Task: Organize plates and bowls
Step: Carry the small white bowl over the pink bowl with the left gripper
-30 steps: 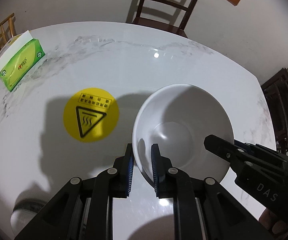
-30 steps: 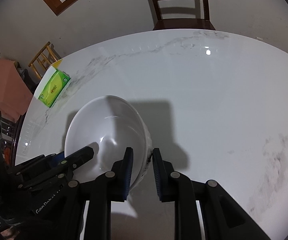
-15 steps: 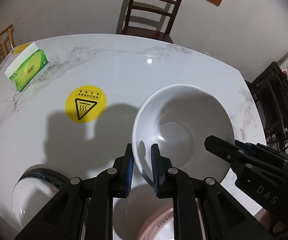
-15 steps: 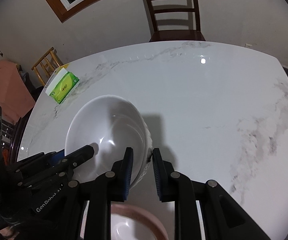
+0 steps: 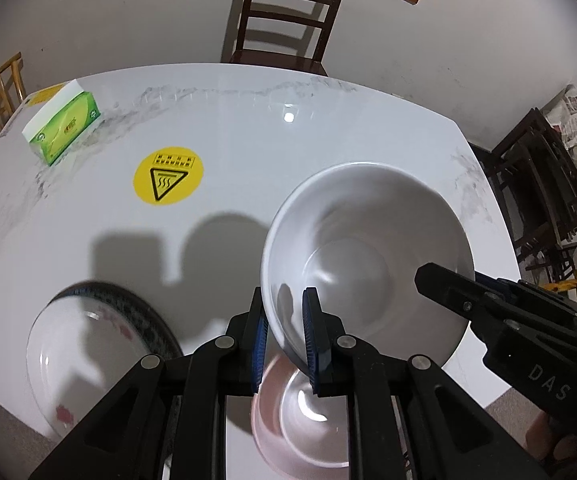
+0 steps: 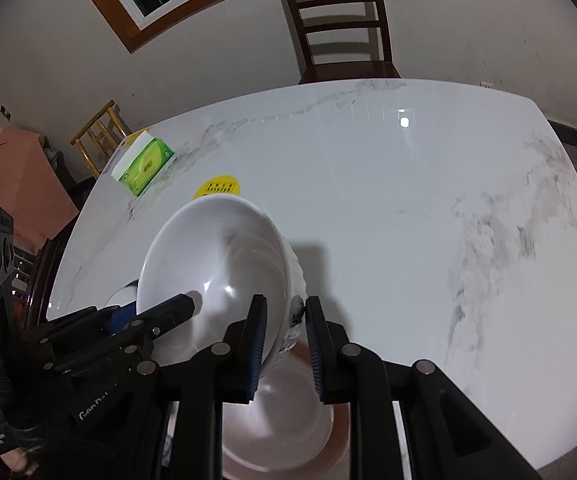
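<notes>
Hovering low over a pink bowl [image 5: 300,420], the white bowl [image 5: 368,256] hangs clear of the worktop [image 5: 328,128], pinched by opposite rim edges: left gripper [image 5: 284,336] and right gripper [image 6: 286,340] each clamped on its wall. Patterned plate [image 5: 88,344] sits left. Risk: thin rim grips, so uneven hand motion could twist the bowl loose. Tissue box [image 5: 64,126] beyond, clear.
</notes>
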`<state>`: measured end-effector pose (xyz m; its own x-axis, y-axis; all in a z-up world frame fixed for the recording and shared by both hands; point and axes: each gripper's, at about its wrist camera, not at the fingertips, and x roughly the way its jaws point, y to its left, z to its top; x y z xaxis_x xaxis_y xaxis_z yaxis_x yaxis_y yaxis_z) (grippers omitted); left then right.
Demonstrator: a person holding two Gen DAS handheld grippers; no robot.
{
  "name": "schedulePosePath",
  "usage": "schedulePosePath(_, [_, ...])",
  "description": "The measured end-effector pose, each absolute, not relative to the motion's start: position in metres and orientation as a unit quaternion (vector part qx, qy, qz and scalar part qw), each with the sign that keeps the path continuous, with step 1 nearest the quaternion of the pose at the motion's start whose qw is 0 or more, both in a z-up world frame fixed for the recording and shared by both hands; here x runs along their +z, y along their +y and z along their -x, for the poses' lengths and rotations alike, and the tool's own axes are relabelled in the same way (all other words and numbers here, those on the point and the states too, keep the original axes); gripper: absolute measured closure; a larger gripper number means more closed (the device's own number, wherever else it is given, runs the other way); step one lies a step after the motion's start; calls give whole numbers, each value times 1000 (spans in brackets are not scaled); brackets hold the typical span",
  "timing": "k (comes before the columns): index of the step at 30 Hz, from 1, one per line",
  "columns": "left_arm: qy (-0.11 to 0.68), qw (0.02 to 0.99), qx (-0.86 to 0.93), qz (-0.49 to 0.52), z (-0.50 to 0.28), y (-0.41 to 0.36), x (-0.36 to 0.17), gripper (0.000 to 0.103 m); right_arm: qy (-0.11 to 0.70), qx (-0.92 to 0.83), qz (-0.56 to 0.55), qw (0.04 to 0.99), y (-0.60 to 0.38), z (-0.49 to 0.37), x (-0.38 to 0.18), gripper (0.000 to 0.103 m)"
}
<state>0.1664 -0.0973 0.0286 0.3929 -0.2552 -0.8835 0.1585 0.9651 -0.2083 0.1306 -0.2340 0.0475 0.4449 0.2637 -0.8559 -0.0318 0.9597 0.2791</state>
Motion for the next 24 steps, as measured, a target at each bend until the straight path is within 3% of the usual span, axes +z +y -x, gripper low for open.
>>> schedulePosePath(24, [561,815,-140,28,-95,-104,12,90,551,72,-121,822,-235,-58,22,83])
